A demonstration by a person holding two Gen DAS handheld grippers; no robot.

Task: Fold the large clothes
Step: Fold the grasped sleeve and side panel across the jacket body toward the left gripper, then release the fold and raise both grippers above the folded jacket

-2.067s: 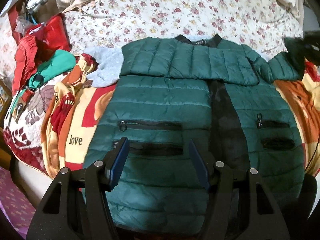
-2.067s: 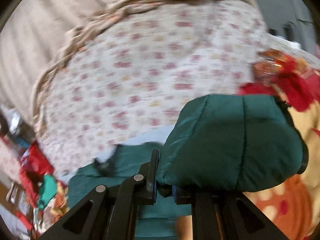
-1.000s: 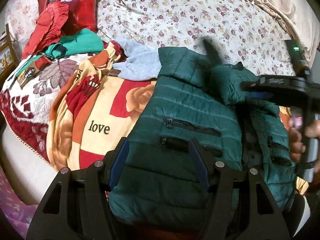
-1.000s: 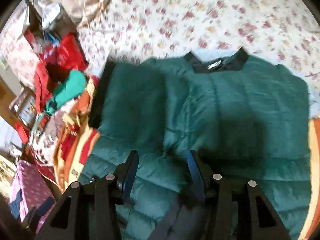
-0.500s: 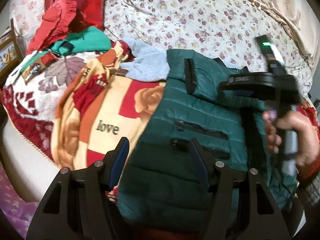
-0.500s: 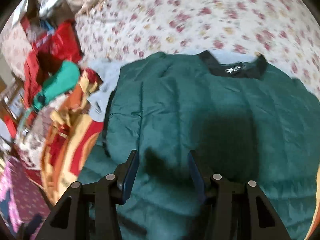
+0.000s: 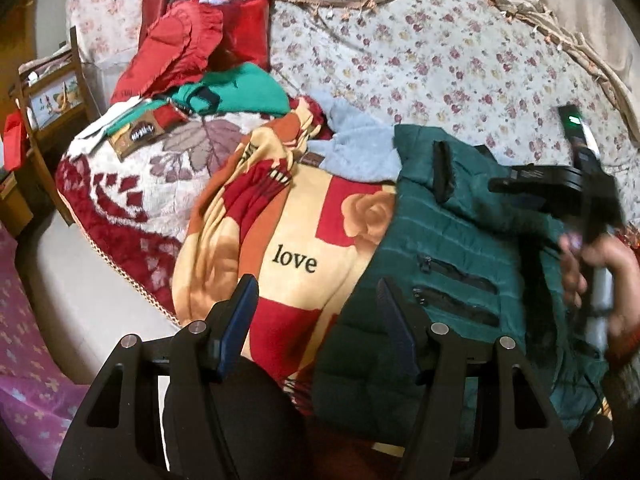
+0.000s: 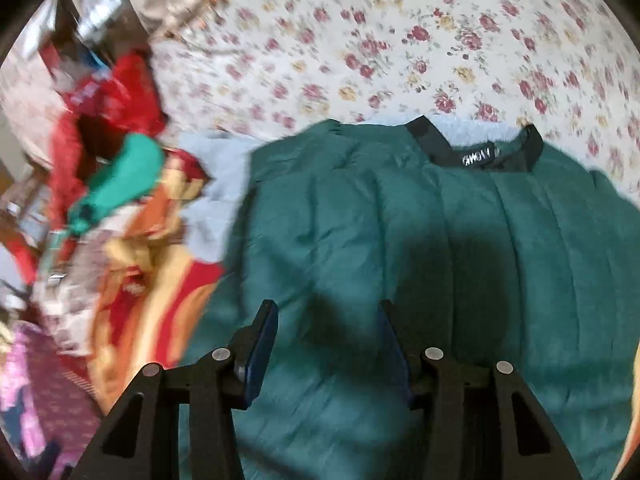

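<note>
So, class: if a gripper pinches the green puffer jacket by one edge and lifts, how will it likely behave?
The green puffer jacket will probably flop and drape, since it lies in soft folds on the blanket. Its puffy quilting suggests it is light for its bulk. The smooth shell looks slippery, so it may slide out of a shallow pinch.

Left wrist view: looks obliquely down from the bed's near edge, along the left hand-held gripper (image 7: 316,312), toward the "love" blanket (image 7: 288,240). Right wrist view: looks steeply down, close above the green puffer jacket (image 8: 420,248). Both views share the jacket, the blanket, the floral bedsheet (image 7: 420,48) and the red clothes pile (image 8: 108,108).
</note>
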